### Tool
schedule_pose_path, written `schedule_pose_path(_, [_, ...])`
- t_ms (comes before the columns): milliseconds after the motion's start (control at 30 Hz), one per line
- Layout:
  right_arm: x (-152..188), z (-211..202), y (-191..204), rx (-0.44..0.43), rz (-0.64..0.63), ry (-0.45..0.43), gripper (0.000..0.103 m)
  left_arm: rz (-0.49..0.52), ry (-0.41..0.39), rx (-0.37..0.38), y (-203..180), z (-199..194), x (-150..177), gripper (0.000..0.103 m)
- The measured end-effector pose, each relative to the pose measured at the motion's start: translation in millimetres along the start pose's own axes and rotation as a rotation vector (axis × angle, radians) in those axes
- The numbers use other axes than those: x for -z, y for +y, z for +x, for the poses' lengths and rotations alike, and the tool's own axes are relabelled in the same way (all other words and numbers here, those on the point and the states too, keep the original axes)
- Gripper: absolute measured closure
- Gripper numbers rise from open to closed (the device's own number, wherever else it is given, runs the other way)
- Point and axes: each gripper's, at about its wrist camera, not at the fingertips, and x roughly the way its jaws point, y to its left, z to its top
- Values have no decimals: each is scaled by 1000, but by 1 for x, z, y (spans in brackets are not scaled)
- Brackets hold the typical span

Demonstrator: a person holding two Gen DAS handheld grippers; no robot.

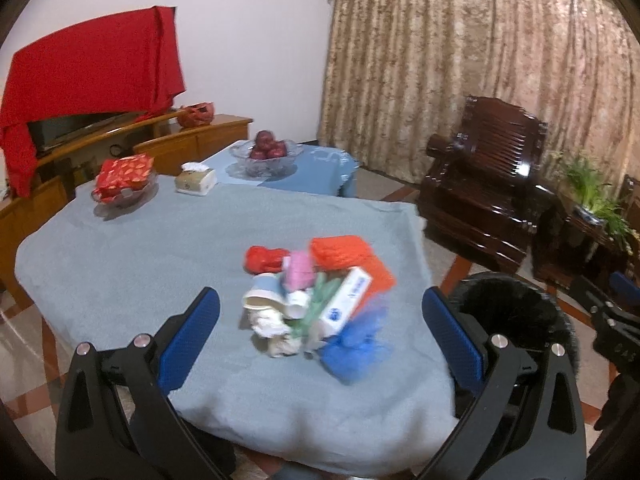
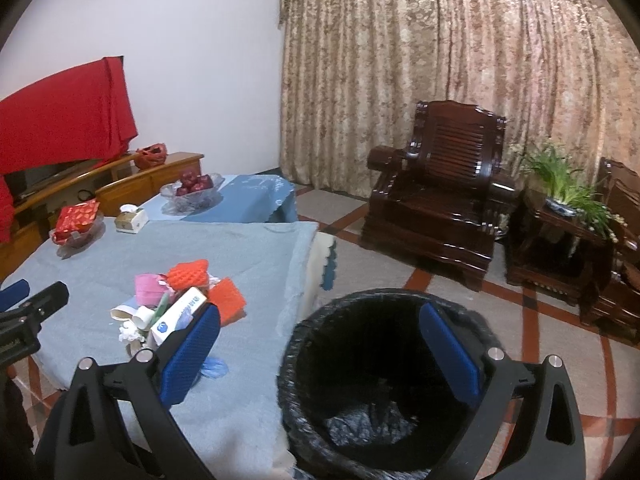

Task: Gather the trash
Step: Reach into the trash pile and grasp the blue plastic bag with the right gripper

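A pile of trash (image 1: 316,296) lies on the grey-blue tablecloth (image 1: 140,264): orange foam netting (image 1: 348,256), a white and blue carton (image 1: 346,300), paper cups (image 1: 262,296), a pink piece, crumpled tissue and a blue plastic bag (image 1: 356,344). My left gripper (image 1: 320,324) is open and empty, hovering over the near side of the pile. My right gripper (image 2: 320,340) is open and empty above the black-lined trash bin (image 2: 380,380), which stands on the floor right of the table. The pile also shows in the right wrist view (image 2: 180,304).
At the table's far side stand a glass dish with a red packet (image 1: 124,184), a tissue box (image 1: 196,180) and a bowl of apples (image 1: 268,152). A dark wooden armchair (image 2: 440,200) and a plant stand (image 2: 564,208) sit right, before the curtains.
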Motion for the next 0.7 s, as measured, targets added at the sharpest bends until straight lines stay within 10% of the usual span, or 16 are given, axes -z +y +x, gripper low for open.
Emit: schedule_pose_path(700, [66,135,121,-235,-158,206,23,-38,88,-82,85,98,42,5])
